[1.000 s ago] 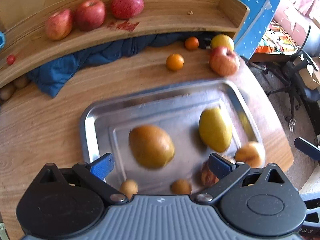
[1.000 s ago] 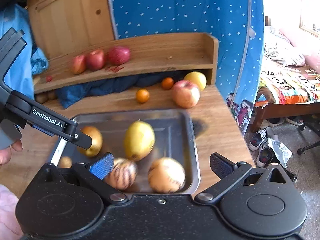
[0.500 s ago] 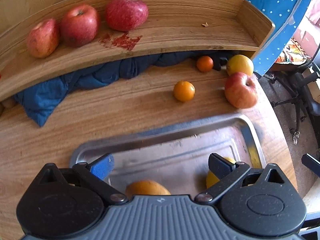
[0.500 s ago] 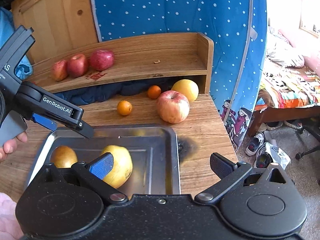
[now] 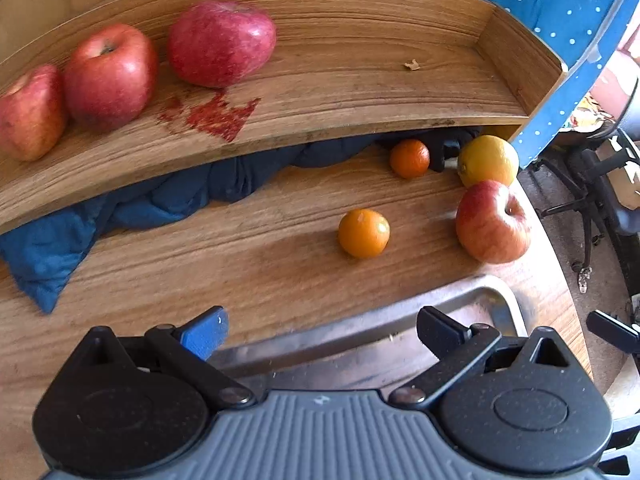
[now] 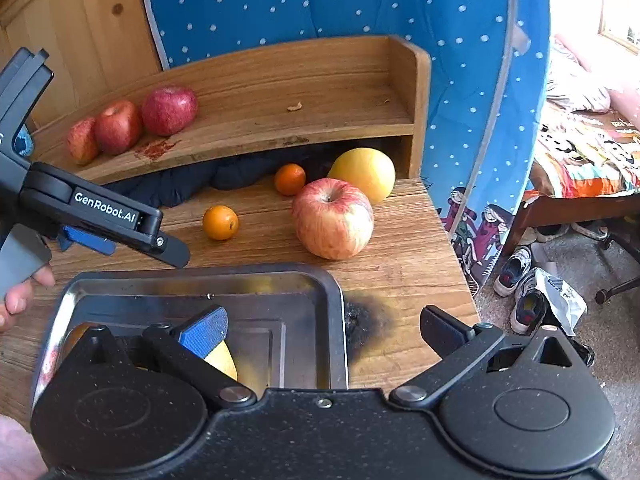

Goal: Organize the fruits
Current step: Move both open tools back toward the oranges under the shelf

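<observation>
Three red apples [image 5: 108,76] [image 6: 120,126] sit in a row on the wooden shelf [image 5: 360,80]. On the table below lie a red-yellow apple [image 5: 492,222] [image 6: 332,218], a yellow fruit [image 5: 487,160] [image 6: 364,174] and two small oranges [image 5: 364,233] [image 5: 409,158] [image 6: 220,222]. My left gripper [image 5: 320,324] is open and empty over the far rim of the metal tray [image 5: 496,300] [image 6: 200,274]. My right gripper [image 6: 324,332] is also open and empty above the tray's right side. A yellow pear [image 6: 222,360] peeks out behind its blue pad.
A blue cloth [image 5: 120,208] is stuffed under the shelf. The table's right edge [image 6: 452,248] drops to a floor with shoes [image 6: 516,268] and a chair base. A burn mark [image 6: 364,320] lies beside the tray. A hand [image 6: 20,296] holds the left gripper.
Both grippers have moved forward over the tray toward the loose fruit by the shelf. Most of the fruit in the tray has dropped out of view beneath them.
</observation>
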A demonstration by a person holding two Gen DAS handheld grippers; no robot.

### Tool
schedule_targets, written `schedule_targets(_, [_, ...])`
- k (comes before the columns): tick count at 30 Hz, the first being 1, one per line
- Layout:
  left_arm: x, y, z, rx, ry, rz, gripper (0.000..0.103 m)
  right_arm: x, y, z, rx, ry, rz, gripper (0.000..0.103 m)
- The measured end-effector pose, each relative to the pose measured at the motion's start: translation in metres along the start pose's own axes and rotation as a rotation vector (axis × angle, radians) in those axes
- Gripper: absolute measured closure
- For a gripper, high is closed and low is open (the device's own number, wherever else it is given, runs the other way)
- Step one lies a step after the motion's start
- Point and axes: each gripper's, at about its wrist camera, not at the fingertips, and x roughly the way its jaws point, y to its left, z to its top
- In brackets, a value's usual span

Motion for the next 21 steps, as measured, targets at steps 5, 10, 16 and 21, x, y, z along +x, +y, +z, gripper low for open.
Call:
schedule_targets(5, [0.01,-0.007,0.008,0.051,-0.016,-0.009,0.001,0.014,0.006,0.008,-0.037,0.03,-0.006,0.001])
schedule_targets(10, [0.021,-0.002,0.017,0.04,-0.007,-0.043,0.001,0.024,0.009,0.014,-0.062,0.051,-0.027,0.001])
schedule_targets(16, [0.029,0.006,0.021,0.037,-0.007,-0.064,0.001,0.028,0.015,0.021,-0.111,0.035,-0.067,0.001])
schedule_targets(21, [0.028,0.014,0.017,0.032,-0.029,-0.095,0.001,0.028,0.019,0.045,-0.222,-0.017,-0.069,0.001])
